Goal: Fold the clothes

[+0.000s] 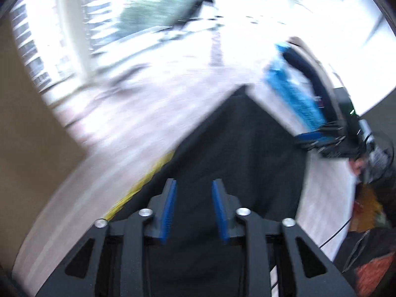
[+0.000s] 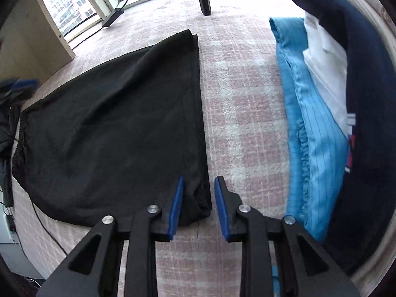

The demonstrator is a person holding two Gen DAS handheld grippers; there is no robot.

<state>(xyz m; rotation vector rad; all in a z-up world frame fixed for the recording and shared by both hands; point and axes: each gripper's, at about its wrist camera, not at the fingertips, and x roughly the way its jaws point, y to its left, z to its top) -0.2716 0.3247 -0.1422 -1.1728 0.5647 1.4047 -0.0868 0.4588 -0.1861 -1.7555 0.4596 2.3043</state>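
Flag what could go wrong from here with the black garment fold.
1. The right gripper stands open over the black garment's near corner; closing could pinch only the top layer, or the pink rug too.
2. The blue garment lies close alongside; a wide swing might drag it.
3. The left wrist view is blurred, so the left gripper's aim is uncertain.

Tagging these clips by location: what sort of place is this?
Probably a room in a high-rise flat: a pink checked rug on the floor, large windows looking out on apartment blocks, and clothes such as black trousers laid out.
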